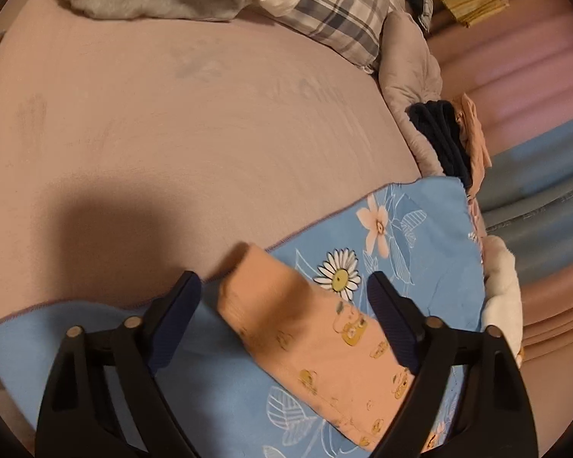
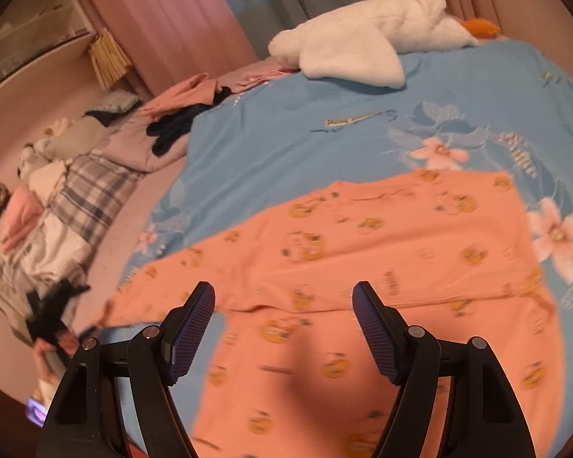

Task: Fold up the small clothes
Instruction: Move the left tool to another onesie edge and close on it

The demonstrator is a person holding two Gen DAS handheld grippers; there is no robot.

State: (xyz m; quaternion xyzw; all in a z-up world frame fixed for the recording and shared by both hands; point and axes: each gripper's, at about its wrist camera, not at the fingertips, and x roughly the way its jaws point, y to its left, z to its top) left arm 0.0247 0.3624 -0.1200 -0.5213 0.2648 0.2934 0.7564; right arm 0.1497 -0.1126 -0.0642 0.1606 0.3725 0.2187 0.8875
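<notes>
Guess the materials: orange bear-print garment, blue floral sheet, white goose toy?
Orange garment: looks like thin matte cotton knit; lies limp with soft creases. Blue floral sheet: smooth printed woven fabric, flat with a stitched hem, possibly cotton or polyester. White goose toy: fuzzy plush pile, likely synthetic.

Open left claw above peach sleeve on blue sheet
</notes>
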